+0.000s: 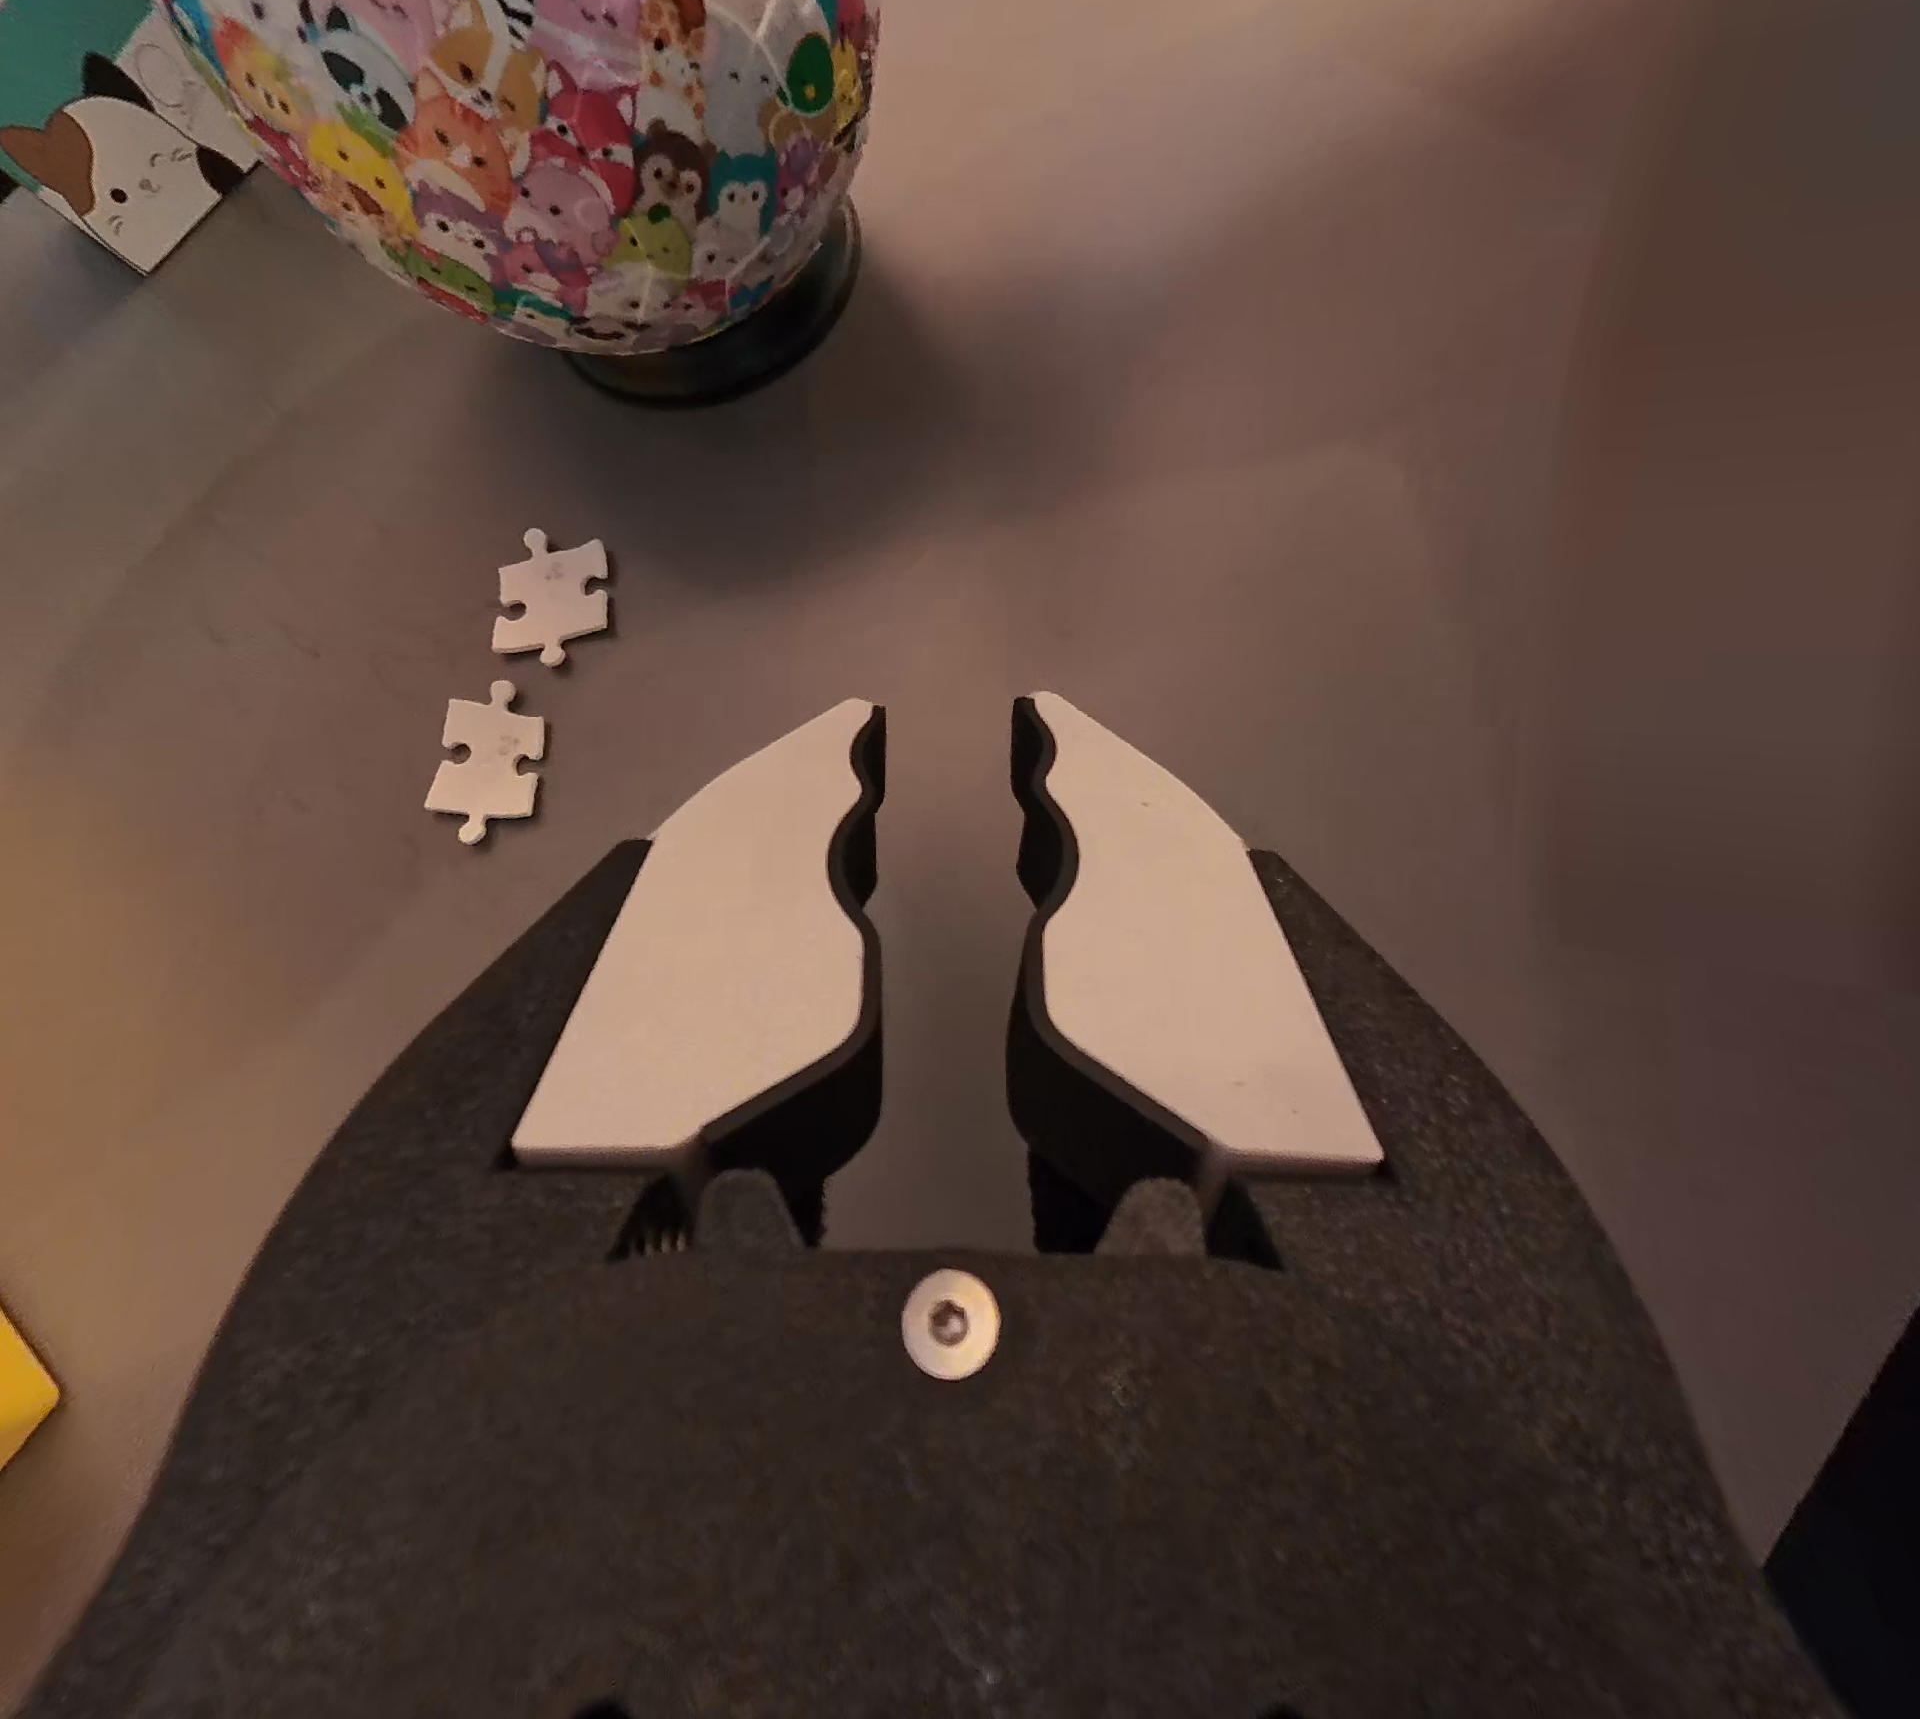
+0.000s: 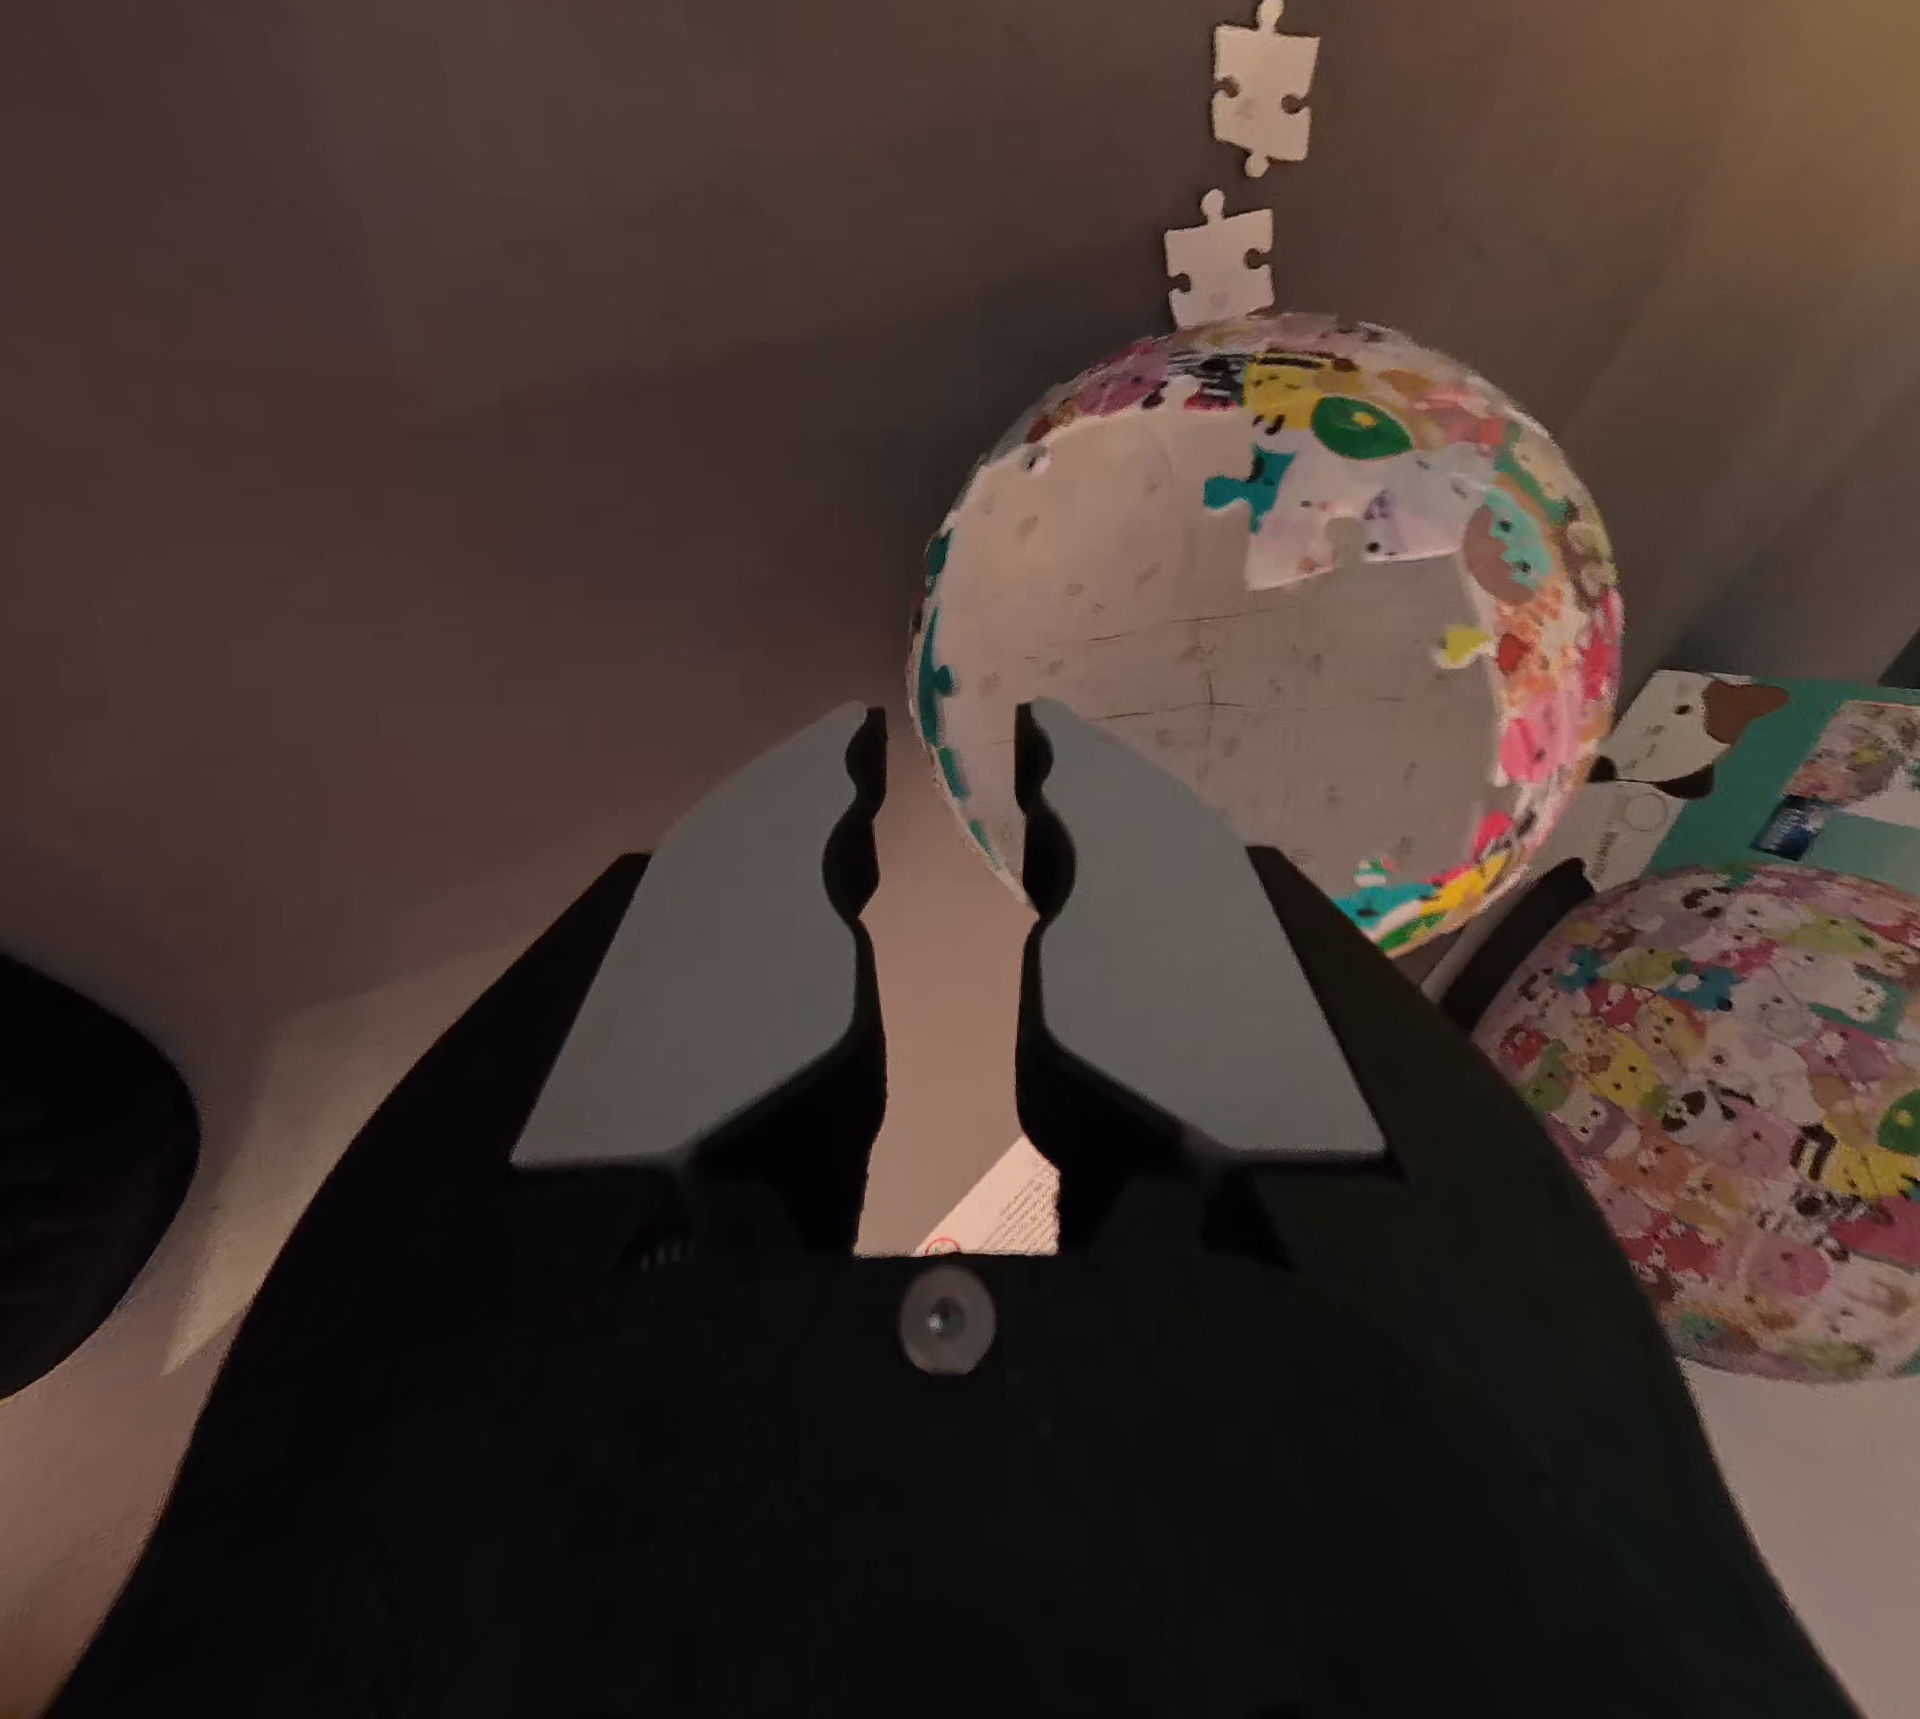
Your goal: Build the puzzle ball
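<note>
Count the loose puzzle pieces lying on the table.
2, both white side up: one piece nearer the puzzle ball, the other piece just beyond it. More could be hidden.

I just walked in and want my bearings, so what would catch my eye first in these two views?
The half-built puzzle ball, bright with cartoon animals, stands on a dark stand on the grey table, a large opening showing its white inside. Two loose puzzle pieces lie white side up just in front of it. The left gripper and right gripper are both open and empty.
</note>
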`<action>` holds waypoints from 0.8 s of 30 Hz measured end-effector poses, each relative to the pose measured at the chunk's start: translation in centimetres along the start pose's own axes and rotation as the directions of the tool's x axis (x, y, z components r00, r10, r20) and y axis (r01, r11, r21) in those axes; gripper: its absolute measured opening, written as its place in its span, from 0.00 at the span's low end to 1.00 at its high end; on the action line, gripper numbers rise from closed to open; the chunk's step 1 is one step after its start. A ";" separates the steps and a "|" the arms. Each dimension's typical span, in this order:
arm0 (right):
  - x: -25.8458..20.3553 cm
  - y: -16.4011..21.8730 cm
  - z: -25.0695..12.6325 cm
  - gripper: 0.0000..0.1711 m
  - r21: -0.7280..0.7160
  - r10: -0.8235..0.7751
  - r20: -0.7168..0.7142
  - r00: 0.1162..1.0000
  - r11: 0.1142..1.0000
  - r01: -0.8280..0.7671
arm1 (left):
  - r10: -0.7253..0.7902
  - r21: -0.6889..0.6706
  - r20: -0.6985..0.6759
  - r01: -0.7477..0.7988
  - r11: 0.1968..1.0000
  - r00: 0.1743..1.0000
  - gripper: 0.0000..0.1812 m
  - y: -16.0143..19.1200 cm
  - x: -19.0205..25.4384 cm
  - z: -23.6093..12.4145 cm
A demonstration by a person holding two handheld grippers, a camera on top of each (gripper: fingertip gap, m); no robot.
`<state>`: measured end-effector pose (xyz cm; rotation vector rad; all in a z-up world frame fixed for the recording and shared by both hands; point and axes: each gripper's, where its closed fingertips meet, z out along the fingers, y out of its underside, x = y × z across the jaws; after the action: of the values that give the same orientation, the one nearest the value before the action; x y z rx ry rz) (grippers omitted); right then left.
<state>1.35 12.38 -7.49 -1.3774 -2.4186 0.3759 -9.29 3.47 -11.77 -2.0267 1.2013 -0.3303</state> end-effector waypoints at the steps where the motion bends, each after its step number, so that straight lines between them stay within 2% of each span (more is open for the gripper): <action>1: 0.1 0.2 0.3 0.14 -0.025 0.001 0.012 1.000 1.000 -0.001 | 0.002 -0.003 0.000 -0.002 1.000 1.000 0.13 0.0 0.0 0.1; 9: -0.7 0.9 1.5 0.07 -0.107 0.023 0.136 0.990 0.994 -0.008 | 0.003 -0.019 -0.002 -0.003 1.000 1.000 0.13 0.5 0.0 0.2; 24: -1.1 0.9 1.9 0.02 -0.147 0.063 0.180 0.982 0.988 -0.037 | 0.008 -0.019 0.003 -0.008 1.000 1.000 0.13 0.6 0.1 0.0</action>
<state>1.80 11.74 -9.73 -1.5284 -2.6096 0.3628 -9.62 3.16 -12.19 -2.0372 1.2145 -0.3134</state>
